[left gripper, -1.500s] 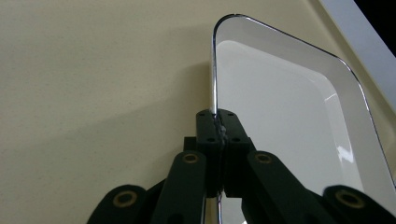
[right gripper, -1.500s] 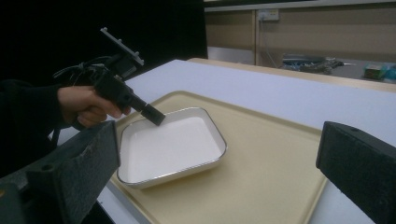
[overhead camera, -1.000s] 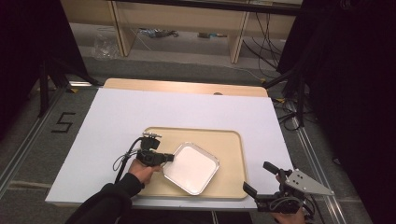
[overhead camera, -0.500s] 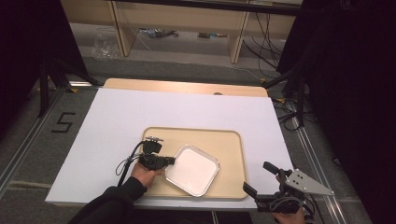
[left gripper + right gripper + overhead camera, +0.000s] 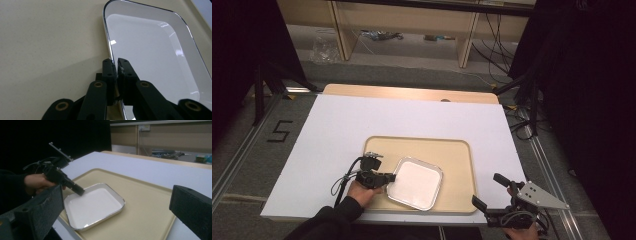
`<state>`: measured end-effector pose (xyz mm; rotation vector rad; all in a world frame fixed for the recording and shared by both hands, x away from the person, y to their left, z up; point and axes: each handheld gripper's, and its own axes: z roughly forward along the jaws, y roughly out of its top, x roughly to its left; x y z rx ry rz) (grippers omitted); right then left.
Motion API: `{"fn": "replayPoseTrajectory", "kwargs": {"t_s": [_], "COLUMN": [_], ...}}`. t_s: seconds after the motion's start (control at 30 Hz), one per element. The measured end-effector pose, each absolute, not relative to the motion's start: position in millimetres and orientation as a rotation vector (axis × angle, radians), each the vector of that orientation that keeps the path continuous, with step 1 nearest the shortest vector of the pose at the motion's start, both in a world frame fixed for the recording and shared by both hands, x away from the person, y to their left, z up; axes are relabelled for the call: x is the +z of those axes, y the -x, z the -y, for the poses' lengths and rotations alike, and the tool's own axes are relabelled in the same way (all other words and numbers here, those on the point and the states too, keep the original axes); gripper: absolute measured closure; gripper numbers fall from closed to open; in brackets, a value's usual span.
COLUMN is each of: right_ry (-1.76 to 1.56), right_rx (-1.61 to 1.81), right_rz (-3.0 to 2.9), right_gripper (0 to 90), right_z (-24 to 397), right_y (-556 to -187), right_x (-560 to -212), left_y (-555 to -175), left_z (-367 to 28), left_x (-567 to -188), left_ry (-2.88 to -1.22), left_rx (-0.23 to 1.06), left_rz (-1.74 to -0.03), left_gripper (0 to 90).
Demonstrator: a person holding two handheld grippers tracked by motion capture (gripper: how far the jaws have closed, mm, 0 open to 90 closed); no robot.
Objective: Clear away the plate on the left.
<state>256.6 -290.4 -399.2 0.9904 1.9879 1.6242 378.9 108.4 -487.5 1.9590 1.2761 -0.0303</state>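
One white dish [image 5: 415, 183] on one tray [image 5: 457, 150]: left tool [image 5: 388, 177] pinches its rim, right tool [image 5: 492, 193] wide.

A tray [image 5: 462, 150] lies on the counter [image 5: 337, 125], toward its near edge. In the tray's near left part sits a dish [image 5: 416, 182]. The left tool [image 5: 391, 177] reaches in from the left onto the dish's left rim. The right tool [image 5: 489, 191] hangs off the counter's near right corner, apart from the tray.
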Motion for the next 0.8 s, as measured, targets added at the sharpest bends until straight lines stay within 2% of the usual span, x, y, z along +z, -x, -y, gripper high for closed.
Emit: {"fn": "replayPoseTrajectory", "kwargs": {"t_s": [0.5, 0.8], "right_ry": [-1.012, -0.999], "right_rx": [1.625, 1.617], "right_rz": [-1.984, -1.978], "right_gripper": [0.3, 0.3], "right_z": [289.6, 290.2], "right_y": [-256.6, -257.0], "right_x": [-399.2, -399.3], "left_y": [-361.7, -353.2], "left_z": [-119.0, -115.3], "left_x": [-483.8, -484.6], "left_ry": [-2.011, -1.950], "left_rx": [-0.071, -0.155], "left_rz": [-1.271, -1.309], "left_gripper": [79.0, 77.0]}}
